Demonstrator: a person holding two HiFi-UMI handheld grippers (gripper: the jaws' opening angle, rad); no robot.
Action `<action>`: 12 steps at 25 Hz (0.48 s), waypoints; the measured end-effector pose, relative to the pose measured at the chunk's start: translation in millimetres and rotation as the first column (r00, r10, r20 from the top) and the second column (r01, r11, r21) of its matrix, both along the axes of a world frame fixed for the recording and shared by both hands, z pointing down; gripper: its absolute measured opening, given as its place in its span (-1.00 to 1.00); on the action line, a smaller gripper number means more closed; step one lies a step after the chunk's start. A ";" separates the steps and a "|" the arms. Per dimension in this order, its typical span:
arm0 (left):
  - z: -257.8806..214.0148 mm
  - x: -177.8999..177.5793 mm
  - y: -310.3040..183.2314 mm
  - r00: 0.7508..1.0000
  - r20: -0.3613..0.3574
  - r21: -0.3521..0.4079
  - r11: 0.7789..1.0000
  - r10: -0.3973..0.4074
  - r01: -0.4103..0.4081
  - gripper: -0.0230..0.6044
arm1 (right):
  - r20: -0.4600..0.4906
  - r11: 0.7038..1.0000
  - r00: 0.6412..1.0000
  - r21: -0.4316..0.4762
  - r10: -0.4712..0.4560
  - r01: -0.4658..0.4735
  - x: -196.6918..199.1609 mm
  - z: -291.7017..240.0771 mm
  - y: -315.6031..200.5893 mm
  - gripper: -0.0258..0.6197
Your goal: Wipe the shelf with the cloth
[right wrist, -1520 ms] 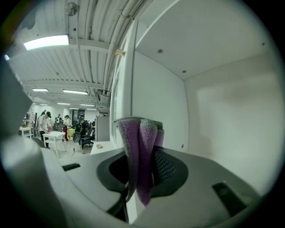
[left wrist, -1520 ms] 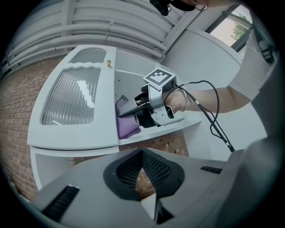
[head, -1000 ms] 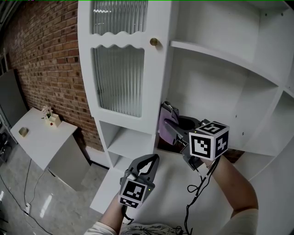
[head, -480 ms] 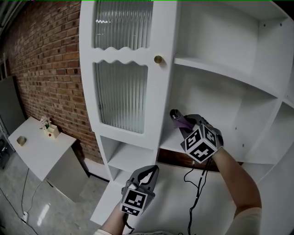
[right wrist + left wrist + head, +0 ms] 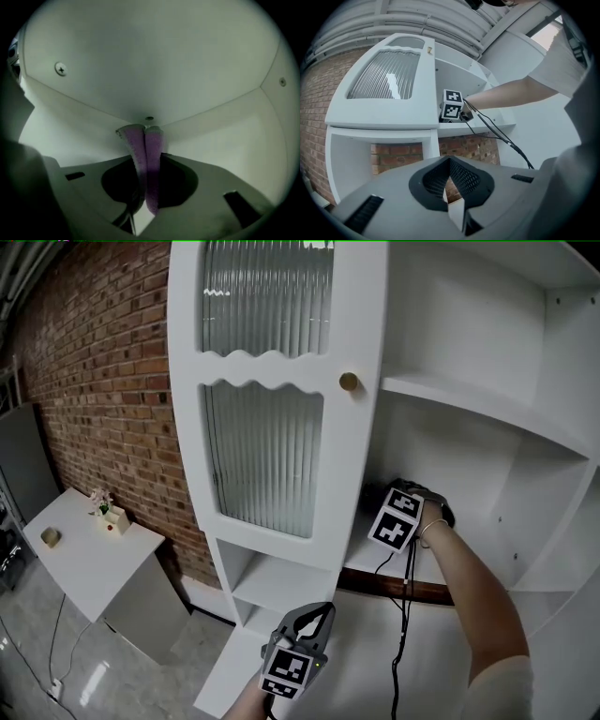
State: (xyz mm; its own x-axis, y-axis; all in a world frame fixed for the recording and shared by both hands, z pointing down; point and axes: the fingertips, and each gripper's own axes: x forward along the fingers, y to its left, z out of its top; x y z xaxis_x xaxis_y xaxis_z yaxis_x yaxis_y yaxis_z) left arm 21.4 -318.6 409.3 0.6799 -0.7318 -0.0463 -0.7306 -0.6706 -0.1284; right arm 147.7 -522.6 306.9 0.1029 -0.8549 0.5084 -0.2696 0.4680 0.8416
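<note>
The purple cloth is folded and pinched between the jaws of my right gripper, which is shut on it. Its free end points at the back corner of the white shelf compartment. In the head view only that gripper's marker cube and the forearm show, reaching over the shelf board just right of the cabinet door; the cloth is hidden there. My left gripper hangs low in front of the cabinet, shut with nothing in it.
A ribbed-glass door with a brass knob stands just left of the reaching arm. An upper shelf lies above. A cable hangs from the right gripper. A brick wall and a small white table are at left.
My right gripper has carried the cloth up and deeper into the shelf compartment, so the cloth no longer shows in the head view. The left gripper sits lower in the view.
</note>
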 end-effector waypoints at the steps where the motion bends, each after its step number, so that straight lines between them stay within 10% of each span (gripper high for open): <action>1: 1.6 0.2 -1.4 1.000 0.000 -0.002 1.000 0.000 0.000 -0.88 | -0.006 1.000 1.000 -0.006 0.008 -0.008 2.4 1.8 -3.8 -0.65; 12: 3.2 -2.5 -16.2 0.999 -0.012 -0.005 0.999 -0.039 0.039 -0.88 | 0.014 0.994 0.999 -0.109 -0.029 0.031 -3.6 9.8 -7.2 -0.68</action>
